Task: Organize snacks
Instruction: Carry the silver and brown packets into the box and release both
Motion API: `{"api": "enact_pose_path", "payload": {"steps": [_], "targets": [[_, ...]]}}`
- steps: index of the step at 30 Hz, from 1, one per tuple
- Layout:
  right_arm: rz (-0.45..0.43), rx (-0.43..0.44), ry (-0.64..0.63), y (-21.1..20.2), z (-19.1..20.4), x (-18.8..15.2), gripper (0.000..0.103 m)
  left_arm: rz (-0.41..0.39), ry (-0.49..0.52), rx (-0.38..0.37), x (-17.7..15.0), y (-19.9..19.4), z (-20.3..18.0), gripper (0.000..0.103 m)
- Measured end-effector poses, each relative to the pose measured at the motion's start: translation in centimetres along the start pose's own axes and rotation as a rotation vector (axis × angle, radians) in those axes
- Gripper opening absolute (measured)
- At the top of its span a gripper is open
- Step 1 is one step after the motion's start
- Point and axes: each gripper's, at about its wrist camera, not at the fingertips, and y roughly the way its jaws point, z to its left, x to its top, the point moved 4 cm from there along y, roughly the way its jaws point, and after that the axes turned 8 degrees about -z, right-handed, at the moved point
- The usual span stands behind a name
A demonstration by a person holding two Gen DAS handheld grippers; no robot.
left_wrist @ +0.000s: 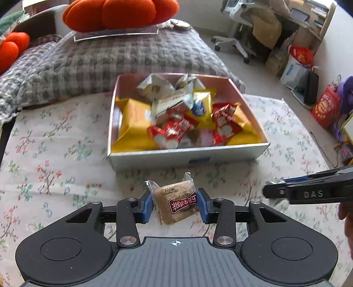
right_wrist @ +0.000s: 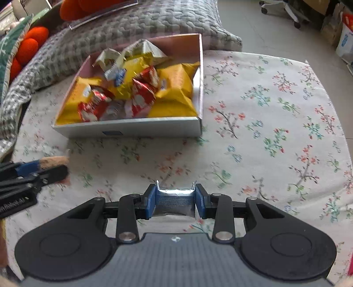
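Note:
A shallow white box (left_wrist: 187, 155) (right_wrist: 132, 129) on the floral cloth holds several yellow, red and white snack packets. My left gripper (left_wrist: 175, 204) is shut on a clear-wrapped brown cake snack (left_wrist: 176, 202) with a dark red label, held just in front of the box. My right gripper (right_wrist: 175, 202) is shut on a silver foil packet (right_wrist: 174, 198), held over the cloth in front of the box's right corner. The right gripper also shows at the right edge of the left wrist view (left_wrist: 308, 192). The left gripper shows at the left edge of the right wrist view (right_wrist: 28, 176).
A grey checked quilt (left_wrist: 99, 57) lies behind the box, with orange cushions (left_wrist: 121, 13) beyond it. An office chair (left_wrist: 247, 28), bags (left_wrist: 324, 106) and a desk stand on the floor at the right. The floral cloth (right_wrist: 275, 121) stretches to the right of the box.

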Motion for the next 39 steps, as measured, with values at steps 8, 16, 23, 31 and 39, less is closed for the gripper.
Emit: {"api": "enact_pose_path", "payload": {"steps": [8, 16, 23, 31, 39], "targets": [[-0.068, 0.072, 0.108, 0.2, 1.1, 3.3, 0.033, -0.052, 0.03, -0.032, 3.0, 2.3, -1.2, 0.038], [-0.116, 0.087, 0.145, 1.0, 2.3, 5.4, 0.033, -0.101, 0.005, -0.059, 5.3, 4.8, -0.3, 0.036], [-0.138, 0.1, 0.169, 2.0, 2.9, 6.1, 0.033, -0.139, -0.007, -0.077, 5.6, 5.8, 0.8, 0.033], [-0.175, 0.158, 0.255, 3.5, 3.6, 6.7, 0.037, -0.168, -0.02, -0.071, 5.4, 6.1, 2.7, 0.032], [-0.176, 0.16, 0.283, 2.5, 3.8, 6.4, 0.044, -0.197, -0.032, -0.079, 6.8, 2.7, 3.5, 0.054]]}}
